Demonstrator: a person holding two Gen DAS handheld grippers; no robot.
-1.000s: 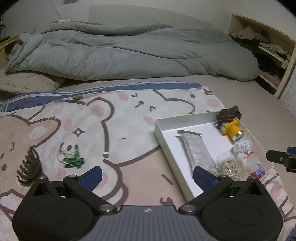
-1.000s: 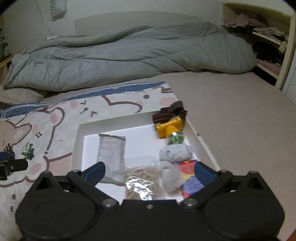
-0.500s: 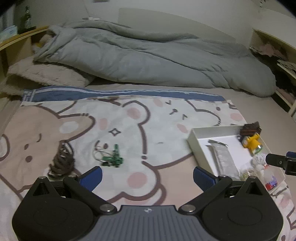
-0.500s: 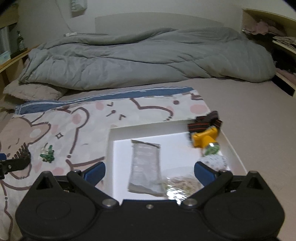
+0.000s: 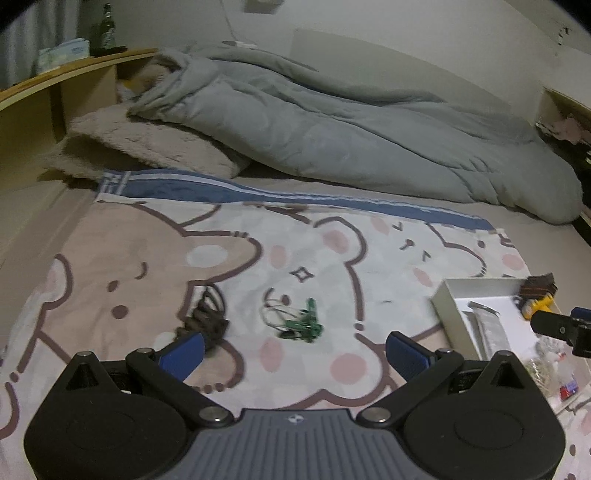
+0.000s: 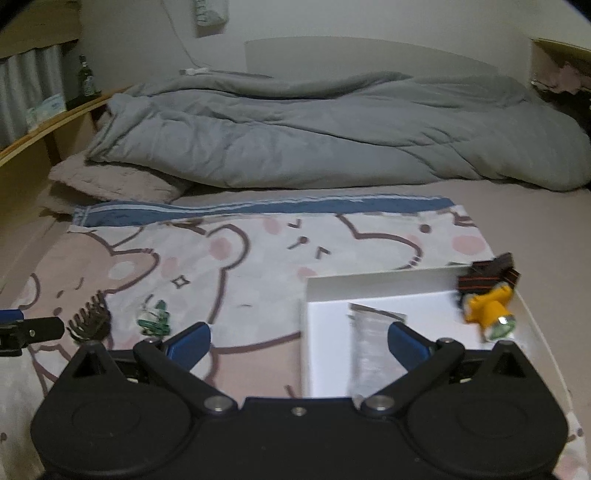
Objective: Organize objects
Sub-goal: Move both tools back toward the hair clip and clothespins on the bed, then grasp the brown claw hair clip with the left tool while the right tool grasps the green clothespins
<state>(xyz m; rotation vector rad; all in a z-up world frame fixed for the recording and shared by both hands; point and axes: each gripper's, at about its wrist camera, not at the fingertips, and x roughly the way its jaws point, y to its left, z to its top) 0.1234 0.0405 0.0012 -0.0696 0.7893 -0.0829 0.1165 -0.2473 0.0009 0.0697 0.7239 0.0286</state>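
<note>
Brown plastic hair claw clip point(image 5: 205, 319) lies on the bear-print blanket point(image 5: 258, 258), its long axis running from near left to far right in the left wrist view, teeth uppermost; it sits just beyond the left fingertip of the left gripper point(image 5: 293, 352), whose blue-padded fingers stand wide apart and hold nothing. Beside the clip, to its right, lies a small green clip with a tangle of thin elastic bands point(image 5: 295, 319), its green bar pointing roughly away from the camera. White shallow box point(image 6: 369, 291) rests at the blanket's right edge; within it a clear plastic sachet point(image 6: 373, 343) lies lengthwise, near to far, and a yellow headlamp point(image 6: 487, 304) with a dark striped strap sits at the far right corner, lens toward the near right. Right gripper point(image 6: 297, 343) hovers over the box's left wall, fingers likewise spread and empty. No lettering is legible on any item. Behind, a grey duvet point(image 5: 332, 125) is heaped across the bed beside a beige pillow point(image 5: 147, 147), and a green bottle point(image 5: 107, 26) stands on the wooden headboard shelf point(image 5: 55, 77).
</note>
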